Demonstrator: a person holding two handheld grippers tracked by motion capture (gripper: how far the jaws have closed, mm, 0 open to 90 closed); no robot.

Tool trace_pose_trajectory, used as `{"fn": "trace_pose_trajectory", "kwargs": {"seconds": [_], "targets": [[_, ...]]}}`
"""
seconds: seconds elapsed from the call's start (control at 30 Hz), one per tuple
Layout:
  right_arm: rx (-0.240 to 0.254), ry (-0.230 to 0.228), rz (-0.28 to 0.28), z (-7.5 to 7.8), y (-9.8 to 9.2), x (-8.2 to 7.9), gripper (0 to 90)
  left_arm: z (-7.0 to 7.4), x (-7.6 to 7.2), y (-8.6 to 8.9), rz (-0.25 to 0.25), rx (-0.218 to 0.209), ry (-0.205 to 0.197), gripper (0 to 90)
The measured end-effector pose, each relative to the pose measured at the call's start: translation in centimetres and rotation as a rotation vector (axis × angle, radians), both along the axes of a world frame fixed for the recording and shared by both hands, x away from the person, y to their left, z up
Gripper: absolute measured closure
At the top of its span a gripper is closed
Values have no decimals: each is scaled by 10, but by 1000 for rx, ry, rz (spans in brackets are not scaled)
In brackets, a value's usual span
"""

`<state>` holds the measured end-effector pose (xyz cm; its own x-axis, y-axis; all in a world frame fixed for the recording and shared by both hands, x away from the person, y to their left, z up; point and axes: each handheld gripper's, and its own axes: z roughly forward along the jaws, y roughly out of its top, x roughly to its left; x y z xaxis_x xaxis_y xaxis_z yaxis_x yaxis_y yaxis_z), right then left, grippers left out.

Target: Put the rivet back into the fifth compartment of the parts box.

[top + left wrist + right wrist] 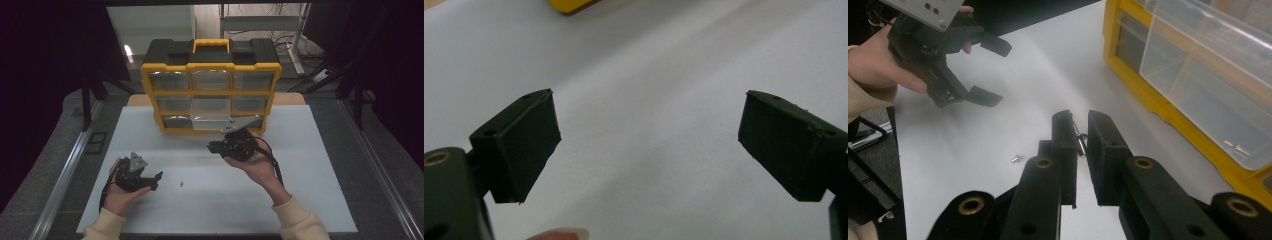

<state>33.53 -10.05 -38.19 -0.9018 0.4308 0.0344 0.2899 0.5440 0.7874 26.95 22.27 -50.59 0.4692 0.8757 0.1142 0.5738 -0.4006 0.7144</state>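
Left tongs (649,145) wide open, empty, right tongs (1079,137) pinching one screw (1079,142), second screw (1016,159) on table (300,200).

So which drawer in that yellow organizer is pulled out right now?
The clear drawer in the middle column of the yellow organizer, low down, just behind the right gripper. It juts forward over the white table; the other drawers sit flush in their slots.

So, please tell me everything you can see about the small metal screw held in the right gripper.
The small metal screw is thin, silvery and shiny. It is pinched near the tips of the right gripper, whose black jaws are nearly closed on it, and it stands roughly upright there. It hangs above the white table, apart from it.
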Motion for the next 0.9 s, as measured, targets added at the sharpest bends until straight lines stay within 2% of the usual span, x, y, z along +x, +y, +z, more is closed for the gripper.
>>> {"fn": "trace_pose_trajectory", "kwargs": {"seconds": [0.9], "targets": [[16,-14,-39,18,-2,18,830,1,0,1,2,-7,-3,100]]}}
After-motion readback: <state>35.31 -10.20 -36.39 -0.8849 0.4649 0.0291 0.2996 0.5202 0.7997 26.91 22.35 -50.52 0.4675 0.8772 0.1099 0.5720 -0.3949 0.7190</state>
